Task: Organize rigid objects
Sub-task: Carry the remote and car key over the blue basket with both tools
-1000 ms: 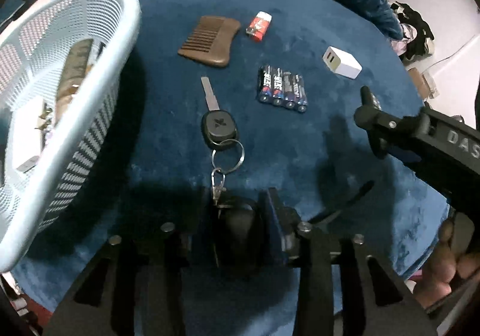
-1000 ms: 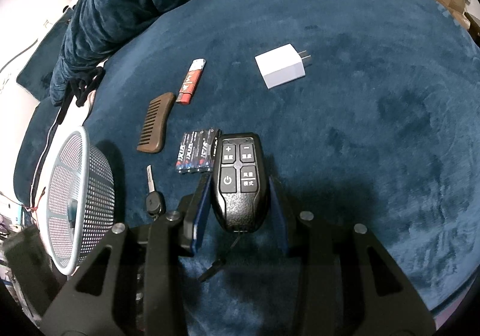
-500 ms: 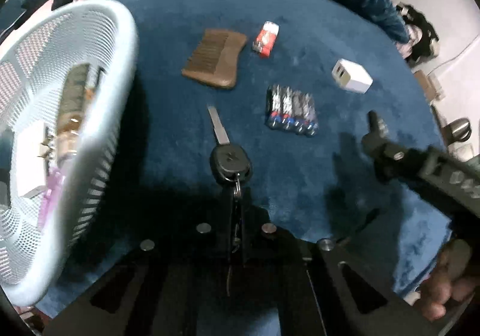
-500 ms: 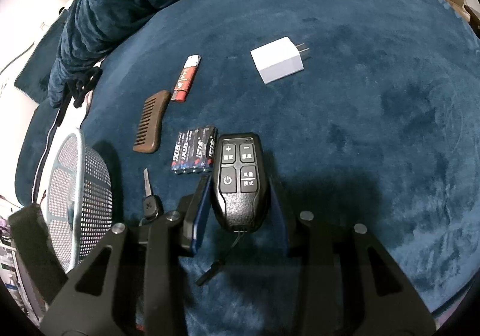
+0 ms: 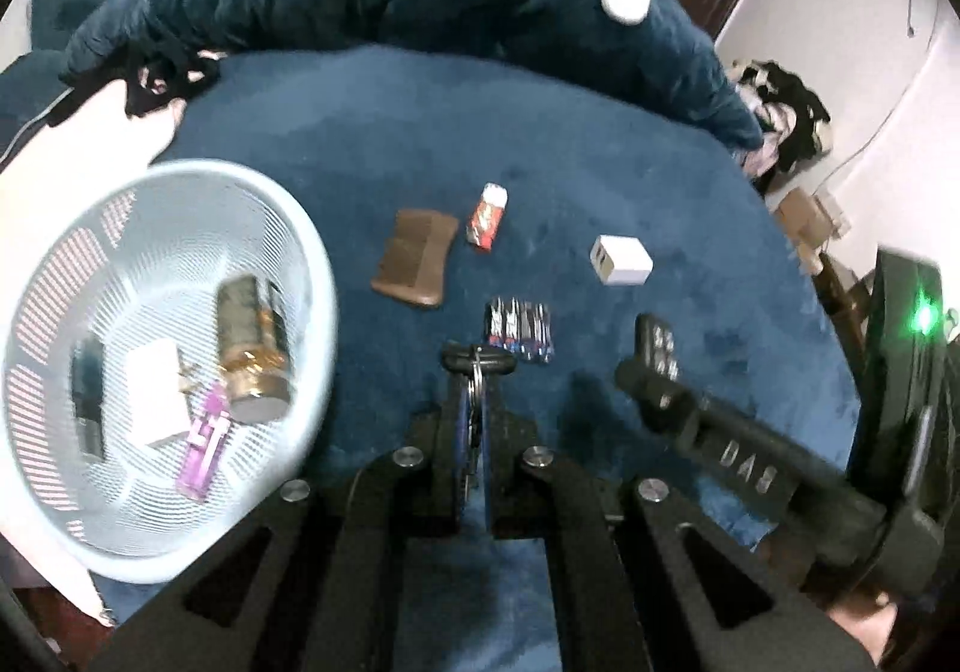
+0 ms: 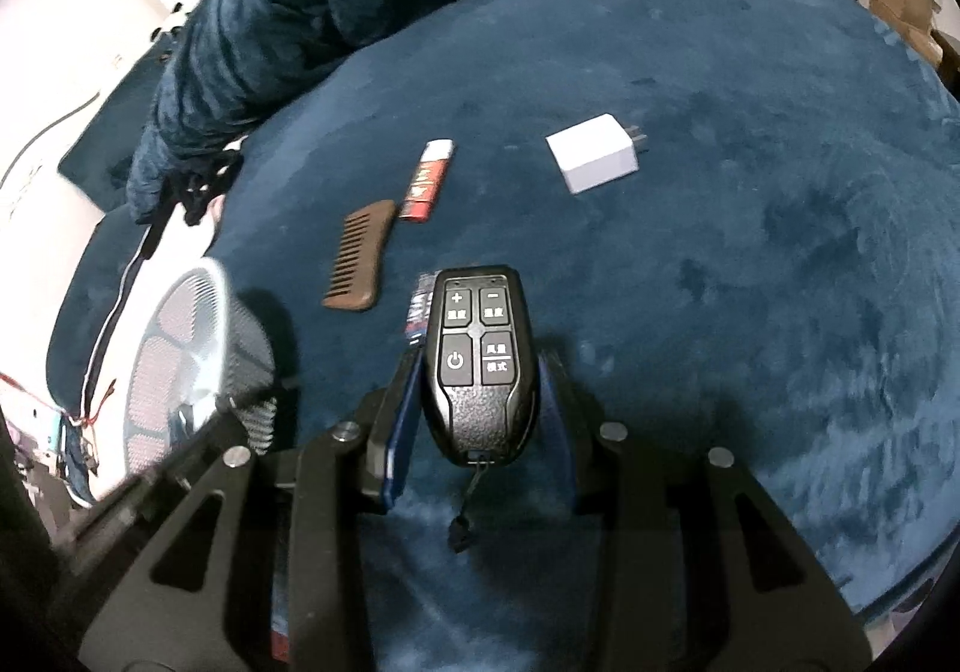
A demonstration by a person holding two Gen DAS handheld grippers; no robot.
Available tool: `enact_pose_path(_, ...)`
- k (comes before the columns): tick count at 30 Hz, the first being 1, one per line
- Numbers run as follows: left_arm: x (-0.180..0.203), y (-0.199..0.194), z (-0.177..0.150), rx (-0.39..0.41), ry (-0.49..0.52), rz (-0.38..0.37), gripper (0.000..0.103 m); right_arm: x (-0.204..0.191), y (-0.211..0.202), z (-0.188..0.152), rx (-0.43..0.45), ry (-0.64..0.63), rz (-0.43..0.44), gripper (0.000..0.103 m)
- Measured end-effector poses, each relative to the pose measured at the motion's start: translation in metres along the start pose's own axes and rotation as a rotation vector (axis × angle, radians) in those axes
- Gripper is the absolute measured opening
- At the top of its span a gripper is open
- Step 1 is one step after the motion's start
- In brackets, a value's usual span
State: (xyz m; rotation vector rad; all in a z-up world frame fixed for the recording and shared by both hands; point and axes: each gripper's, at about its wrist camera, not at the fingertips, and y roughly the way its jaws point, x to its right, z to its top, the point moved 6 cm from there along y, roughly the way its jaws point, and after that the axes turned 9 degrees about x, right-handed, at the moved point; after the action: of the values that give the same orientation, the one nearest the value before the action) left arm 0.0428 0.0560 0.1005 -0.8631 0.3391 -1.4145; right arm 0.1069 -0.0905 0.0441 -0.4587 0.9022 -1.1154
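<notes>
Inside pale mesh basket (image 5: 312,276): jar (image 5: 252,354), white box (image 5: 153,396), purple lighter (image 5: 204,450), left fingers (image 5: 456,432) pinching key ring (image 5: 477,372), right fingers (image 6: 408,408) gripping remote (image 6: 477,360)

blanket (image 6: 750,264): plush cloth | comb (image 6: 360,258): matt wood | basket (image 5: 312,276): perforated plastic

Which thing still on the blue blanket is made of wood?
The brown comb, lying beside the red lighter. The white charger and batteries are not wood.
</notes>
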Motion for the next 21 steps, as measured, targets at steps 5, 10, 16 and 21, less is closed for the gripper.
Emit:
enact_pose_path(5,-0.016,-0.027,0.013,0.043,-0.018,0.022,0.002,-0.026,-0.017,-0.005,0.021,-0.052,0.03,0.038)
enact_pose_path(10,-0.039,-0.048,0.019,0.085,-0.037,0.051,0.002,-0.051,-0.026,-0.007,0.034,-0.108,0.039,0.038)
enact_pose_path(16,-0.077,-0.067,0.027,0.13,-0.084,0.095,0.002,-0.081,-0.035,-0.003,0.056,-0.16,0.053,0.038)
enact_pose_path(21,-0.116,-0.077,0.033,0.154,-0.123,0.145,0.002,-0.108,-0.035,-0.002,0.064,-0.212,0.068,0.038)
